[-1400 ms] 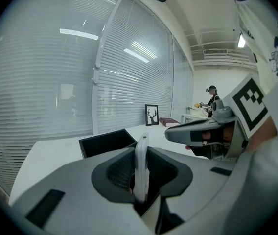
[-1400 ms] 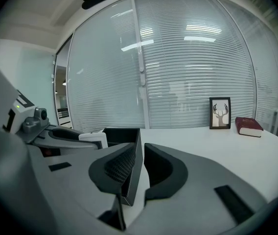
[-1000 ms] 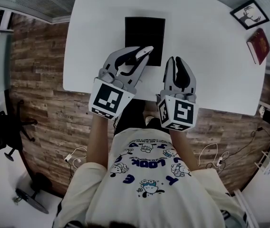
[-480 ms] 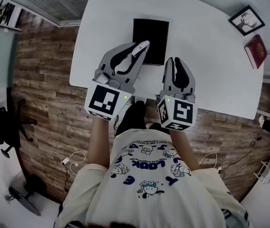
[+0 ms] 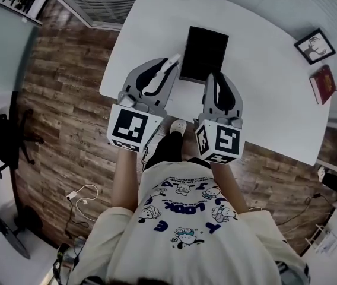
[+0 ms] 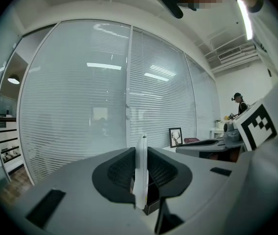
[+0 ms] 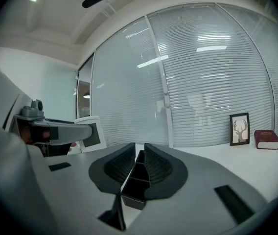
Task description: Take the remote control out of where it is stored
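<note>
A slim white remote control (image 6: 141, 173) stands on edge between the jaws of my left gripper (image 6: 140, 180), which is shut on it. In the head view the left gripper (image 5: 169, 70) holds the remote control (image 5: 167, 67) above the white table (image 5: 263, 100), just left of an open black box (image 5: 204, 54). My right gripper (image 5: 216, 81) hovers at the box's near edge with its jaws together and nothing in them. Through the right gripper (image 7: 138, 163) the black box (image 7: 135, 187) shows with its dividers.
A framed deer picture (image 5: 314, 46) and a red book (image 5: 324, 83) sit at the table's far right. A black office chair (image 5: 5, 141) and cables (image 5: 82, 196) are on the wood floor to the left. Glass walls with blinds stand behind the table.
The head view has swung, so the table sits more slanted. The left gripper still holds the remote, whose tip is now beside the box's left edge instead of over its corner.
</note>
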